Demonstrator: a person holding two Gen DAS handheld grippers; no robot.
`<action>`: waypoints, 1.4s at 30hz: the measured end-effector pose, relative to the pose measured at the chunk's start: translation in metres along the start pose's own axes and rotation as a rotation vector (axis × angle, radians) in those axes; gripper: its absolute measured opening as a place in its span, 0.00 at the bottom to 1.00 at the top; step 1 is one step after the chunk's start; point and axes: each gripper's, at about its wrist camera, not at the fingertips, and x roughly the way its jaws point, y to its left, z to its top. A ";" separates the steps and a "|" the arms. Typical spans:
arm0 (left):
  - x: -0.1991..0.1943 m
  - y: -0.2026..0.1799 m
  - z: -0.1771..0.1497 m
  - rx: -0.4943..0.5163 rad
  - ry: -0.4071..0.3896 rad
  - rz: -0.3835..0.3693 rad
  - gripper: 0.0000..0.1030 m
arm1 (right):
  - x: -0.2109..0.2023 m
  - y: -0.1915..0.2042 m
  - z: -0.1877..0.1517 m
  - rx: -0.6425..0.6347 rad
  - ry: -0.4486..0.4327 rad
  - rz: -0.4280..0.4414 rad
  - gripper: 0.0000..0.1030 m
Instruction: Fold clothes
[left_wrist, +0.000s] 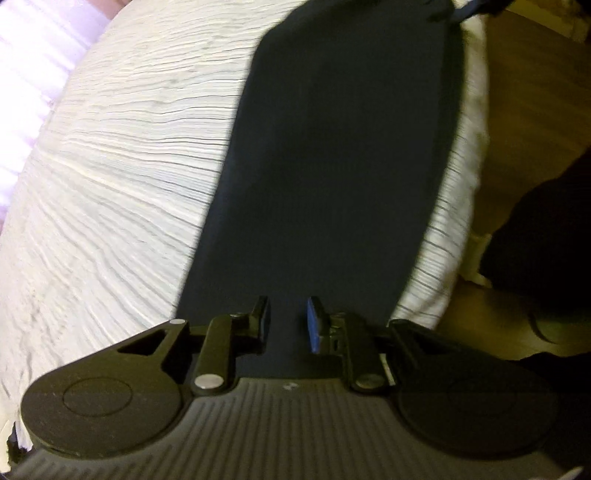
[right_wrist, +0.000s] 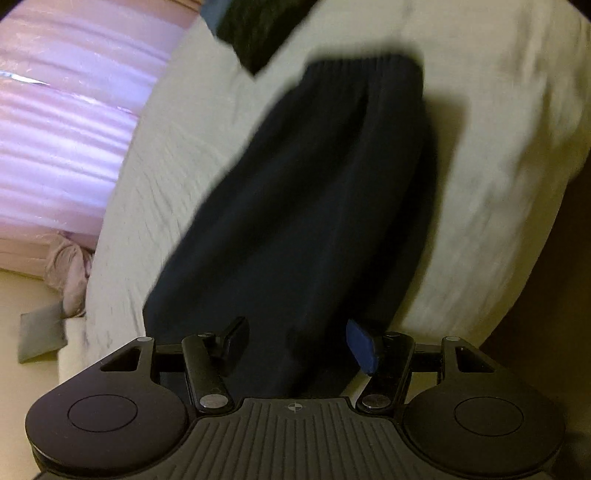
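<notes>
A dark navy garment (left_wrist: 332, 166) lies stretched in a long strip on a white textured bed cover (left_wrist: 129, 166). My left gripper (left_wrist: 288, 325) is open just above its near end, with cloth showing between the fingers but not pinched. In the right wrist view the same dark garment (right_wrist: 314, 203) runs away from me, its elastic-looking hem at the far end. My right gripper (right_wrist: 299, 339) is open wide over the garment's near end, and the cloth passes between its fingers. The view is blurred.
The white bed cover (right_wrist: 480, 166) fills most of both views. A pink curtain (right_wrist: 55, 129) hangs at the left. Another dark item (right_wrist: 258, 29) lies at the far end of the bed. Brown floor (left_wrist: 535, 110) and a dark shape (left_wrist: 535, 240) lie beside the bed's right edge.
</notes>
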 end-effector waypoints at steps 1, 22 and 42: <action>-0.001 -0.007 -0.004 0.021 -0.011 -0.007 0.18 | 0.005 0.001 -0.006 0.001 0.014 0.017 0.60; -0.017 0.001 -0.069 -0.182 0.067 0.044 0.23 | 0.009 0.012 -0.036 -0.070 0.095 -0.111 0.02; 0.001 0.222 -0.318 -1.124 0.249 -0.094 0.38 | 0.035 0.130 -0.101 -0.414 0.330 -0.279 0.65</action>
